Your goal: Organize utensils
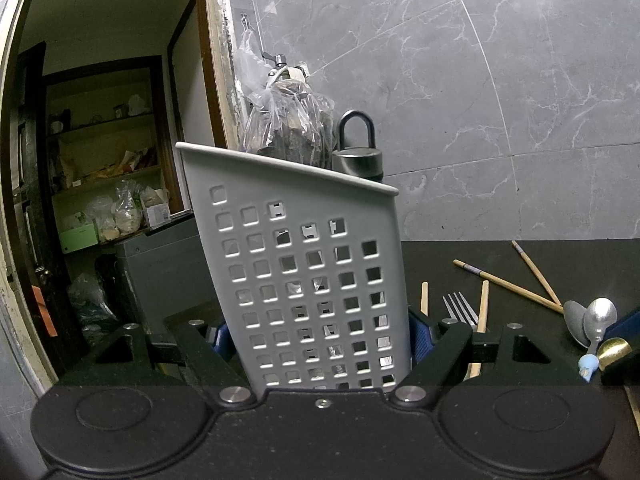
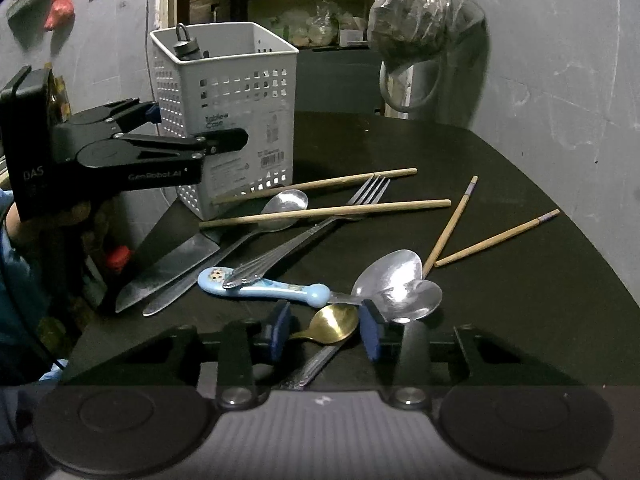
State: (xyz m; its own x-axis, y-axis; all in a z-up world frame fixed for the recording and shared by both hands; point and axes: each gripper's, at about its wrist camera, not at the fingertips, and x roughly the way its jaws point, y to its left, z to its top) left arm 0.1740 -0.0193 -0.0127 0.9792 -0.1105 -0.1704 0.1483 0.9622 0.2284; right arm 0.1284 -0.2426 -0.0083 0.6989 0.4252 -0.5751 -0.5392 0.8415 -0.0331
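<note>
Right wrist view — gold spoon (image 2: 335, 323) between open right tongs (image 2: 325, 330).

Both views are dim and indoor-lit, with grain in the dark areas, and the black table (image 2: 460, 184) absorbs most of the light. Highlights glare on the silver spoon (image 2: 394, 276) and knife blade (image 2: 168, 268); the hanging plastic bag (image 2: 420, 12) casts a soft shadow on the grey wall (image 2: 560, 80). Fisheye distortion bends straight lines and darkens the corners, and the right-wrist view is slightly softer.
</note>
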